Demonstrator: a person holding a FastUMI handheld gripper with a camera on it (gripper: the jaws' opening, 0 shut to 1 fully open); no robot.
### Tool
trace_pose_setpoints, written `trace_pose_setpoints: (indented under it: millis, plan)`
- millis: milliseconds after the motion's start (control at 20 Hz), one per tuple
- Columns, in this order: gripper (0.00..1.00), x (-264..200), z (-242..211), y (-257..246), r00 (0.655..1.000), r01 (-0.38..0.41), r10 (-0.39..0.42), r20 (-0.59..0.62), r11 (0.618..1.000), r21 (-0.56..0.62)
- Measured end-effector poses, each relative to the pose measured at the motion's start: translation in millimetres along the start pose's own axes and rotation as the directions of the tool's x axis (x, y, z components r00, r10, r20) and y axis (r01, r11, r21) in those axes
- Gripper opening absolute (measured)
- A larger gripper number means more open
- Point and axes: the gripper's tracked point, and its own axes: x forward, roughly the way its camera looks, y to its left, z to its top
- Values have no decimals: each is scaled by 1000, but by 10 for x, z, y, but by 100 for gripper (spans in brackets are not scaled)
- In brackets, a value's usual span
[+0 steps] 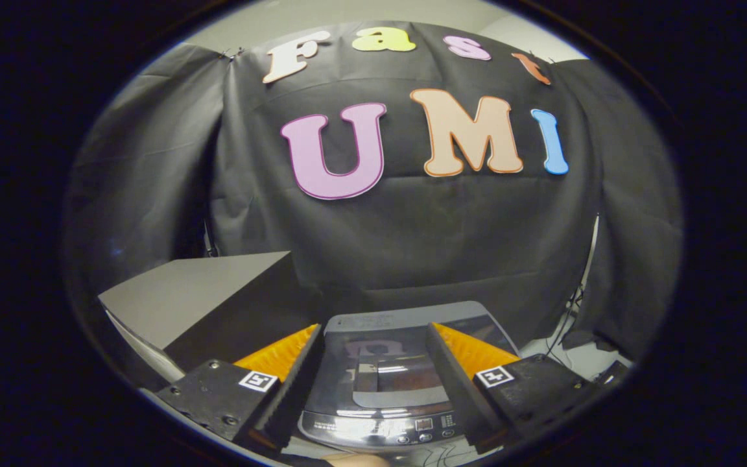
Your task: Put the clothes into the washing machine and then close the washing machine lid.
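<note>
Gripper (373, 363) spread wide, fingers (286, 383) apart and clamping nothing. Washing machine (386, 389) directly between and below them, seen from above. Lid (380, 363) down flat, glossy and mirroring the booth. Control panel (380, 431) along the near edge, under the finger bases. Grey box (198, 311) beyond the left finger, beside the machine. Cables (571, 324) past the right finger, possibly trailing to the floor. Clothes perhaps inside; cannot tell through the reflections.

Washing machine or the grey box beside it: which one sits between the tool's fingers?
The washing machine, its glossy lid down, lies between the open tool's fingers; the matte grey box stands off beside it.
</note>
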Motion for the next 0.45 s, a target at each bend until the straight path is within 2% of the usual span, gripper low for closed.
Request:
trace_pose_setpoints:
  millis: [450]
  plan:
    - [95,-129,-70,-160,1000,10,-10,2,999,42]
